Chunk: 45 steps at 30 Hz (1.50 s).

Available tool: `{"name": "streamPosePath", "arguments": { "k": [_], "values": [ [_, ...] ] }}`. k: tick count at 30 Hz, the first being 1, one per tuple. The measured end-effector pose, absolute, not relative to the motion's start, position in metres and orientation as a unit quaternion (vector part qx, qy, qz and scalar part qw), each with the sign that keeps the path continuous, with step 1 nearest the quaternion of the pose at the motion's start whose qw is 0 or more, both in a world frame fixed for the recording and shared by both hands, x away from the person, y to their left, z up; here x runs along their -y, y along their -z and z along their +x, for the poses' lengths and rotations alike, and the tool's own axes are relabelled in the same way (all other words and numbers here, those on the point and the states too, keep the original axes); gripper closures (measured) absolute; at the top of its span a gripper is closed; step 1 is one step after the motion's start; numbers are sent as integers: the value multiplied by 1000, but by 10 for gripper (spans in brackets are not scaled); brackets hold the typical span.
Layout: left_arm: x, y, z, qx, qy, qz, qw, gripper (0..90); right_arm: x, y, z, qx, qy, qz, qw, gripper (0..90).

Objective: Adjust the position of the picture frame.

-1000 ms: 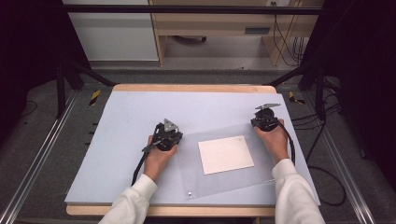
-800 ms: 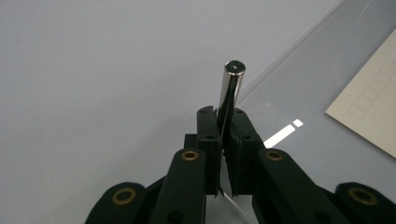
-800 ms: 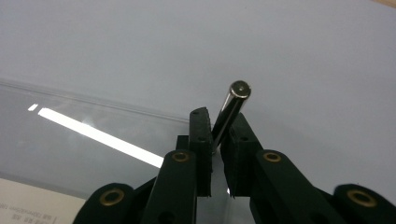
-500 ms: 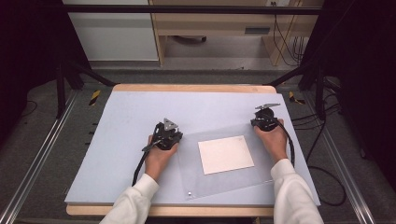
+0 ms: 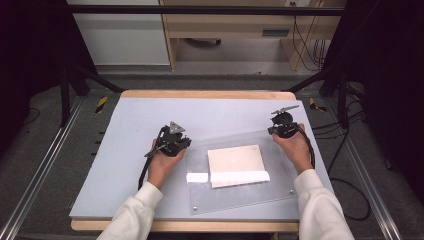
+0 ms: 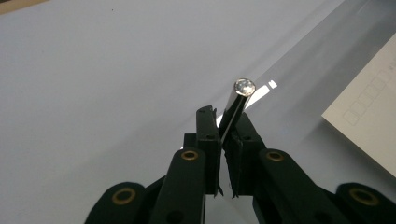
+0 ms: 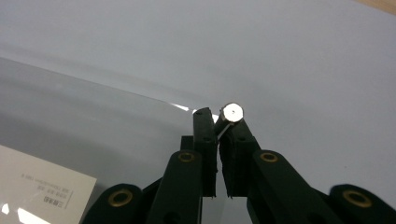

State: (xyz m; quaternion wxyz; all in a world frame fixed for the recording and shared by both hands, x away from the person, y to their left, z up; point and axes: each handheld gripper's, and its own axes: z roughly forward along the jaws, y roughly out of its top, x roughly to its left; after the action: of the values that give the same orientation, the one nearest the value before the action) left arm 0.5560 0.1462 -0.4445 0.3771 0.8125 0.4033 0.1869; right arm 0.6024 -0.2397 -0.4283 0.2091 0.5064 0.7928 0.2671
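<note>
The clear acrylic sheet [image 5: 240,170] lies across the right half of your grey tabletop [image 5: 125,135], its near edge resting on the surface close to you, with two small metal studs at the near corners. From there it slopes upward, since you have its far edge raised off the tabletop at both far corners. Under the sheet lies a cream card [image 5: 236,160], and a white glare strip runs along the card's near edge.

Your left gripper [image 5: 172,142] holds the far left corner. In the left gripper view the jaws are pressed together on the thin edge of the sheet, which runs straight up between them; the corner's round metal stud [image 6: 244,87] stands just beyond the jaw tips, clear of them. The card shows at the right, through the sheet.

Your right gripper [image 5: 284,126] holds the far right corner. In the right gripper view its jaws likewise pinch the sheet's edge, and that corner's stud [image 7: 232,112] sits just past the tip of the right-hand jaw, touching or nearly touching it; you cannot tell which. Beyond both corners lies bare grey tabletop up to its wooden far edge.
</note>
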Motion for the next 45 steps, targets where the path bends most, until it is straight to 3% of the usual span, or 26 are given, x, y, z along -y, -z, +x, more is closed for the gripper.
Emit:
{"name": "streamPosePath", "arguments": {
  "k": [19, 28, 45],
  "values": [
    [-201, 387, 558, -378, -187, 835, 353, 826, 186, 378, 573, -818, -251, 474, 205, 856],
    [-220, 393, 569, -378, -174, 842, 344, 827, 164, 381, 565, -823, -240, 474, 200, 855],
    [-220, 412, 572, -378, -169, 849, 330, 828, 161, 400, 569, -830, -229, 474, 185, 853]
  ]
}}
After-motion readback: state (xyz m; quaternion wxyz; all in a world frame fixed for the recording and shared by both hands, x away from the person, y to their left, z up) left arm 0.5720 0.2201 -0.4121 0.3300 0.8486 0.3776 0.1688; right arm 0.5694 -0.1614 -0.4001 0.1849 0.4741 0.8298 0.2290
